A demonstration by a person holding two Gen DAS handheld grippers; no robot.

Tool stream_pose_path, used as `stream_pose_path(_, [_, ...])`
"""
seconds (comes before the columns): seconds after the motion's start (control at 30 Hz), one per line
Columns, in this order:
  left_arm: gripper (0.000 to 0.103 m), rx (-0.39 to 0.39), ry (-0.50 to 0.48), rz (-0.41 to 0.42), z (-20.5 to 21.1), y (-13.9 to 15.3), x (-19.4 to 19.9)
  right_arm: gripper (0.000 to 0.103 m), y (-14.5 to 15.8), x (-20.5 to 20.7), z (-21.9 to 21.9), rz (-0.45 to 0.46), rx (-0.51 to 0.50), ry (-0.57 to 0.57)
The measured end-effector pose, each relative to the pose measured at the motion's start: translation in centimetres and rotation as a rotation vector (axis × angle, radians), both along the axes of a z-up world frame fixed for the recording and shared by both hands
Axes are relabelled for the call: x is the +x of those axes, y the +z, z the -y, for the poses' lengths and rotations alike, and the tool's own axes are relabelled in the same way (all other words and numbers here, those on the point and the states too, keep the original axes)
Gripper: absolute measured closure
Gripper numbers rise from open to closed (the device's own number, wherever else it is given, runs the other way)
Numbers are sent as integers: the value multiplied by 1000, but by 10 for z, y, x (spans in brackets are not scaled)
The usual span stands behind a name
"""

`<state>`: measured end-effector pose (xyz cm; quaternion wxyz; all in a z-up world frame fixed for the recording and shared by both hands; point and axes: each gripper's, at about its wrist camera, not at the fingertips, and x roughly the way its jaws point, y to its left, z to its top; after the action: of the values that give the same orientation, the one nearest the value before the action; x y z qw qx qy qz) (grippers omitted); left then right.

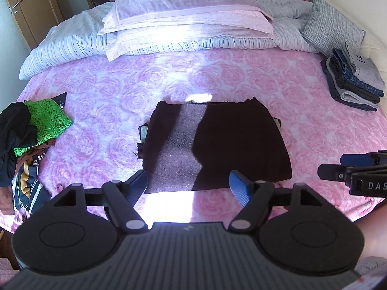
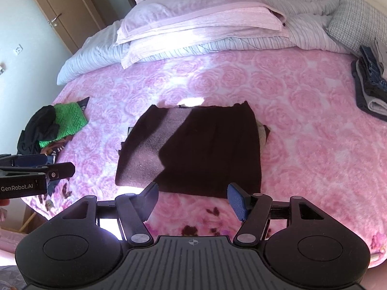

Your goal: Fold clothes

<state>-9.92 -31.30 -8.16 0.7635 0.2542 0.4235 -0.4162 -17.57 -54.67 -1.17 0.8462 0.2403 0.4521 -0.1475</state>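
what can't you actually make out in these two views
- Light fabric under the dark folded garment: both views, the garment covers all but its edges.
- Folded stack: right wrist view, cut off by the right edge.
- Unfolded pile: left wrist view, tangled and cut off by the left edge, so the pieces can't be counted.

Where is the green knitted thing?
In both views the green knitted top sits on the bed's left edge, atop the unfolded pile, left of the dark folded garment.
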Motion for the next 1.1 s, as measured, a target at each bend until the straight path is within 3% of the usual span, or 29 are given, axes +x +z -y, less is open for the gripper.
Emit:
stream_pose_path(0.33, [33,-2,-46,-76,15,-48,46,43,-63,2,45,-42,108,-143])
stream_pose_path(0.53, [46,12,-84,-125,38,-105,85,43,-127,15,91,-66,119,-225])
stream_pose_path(0.83, [56,18,-103,-183,95,-201,135,40,-221,41,158,-7,159,-293])
stream_pose_path(1.1, [56,-42,-59,-280,101,-238,171,40,-276,25,190,165,358,-406])
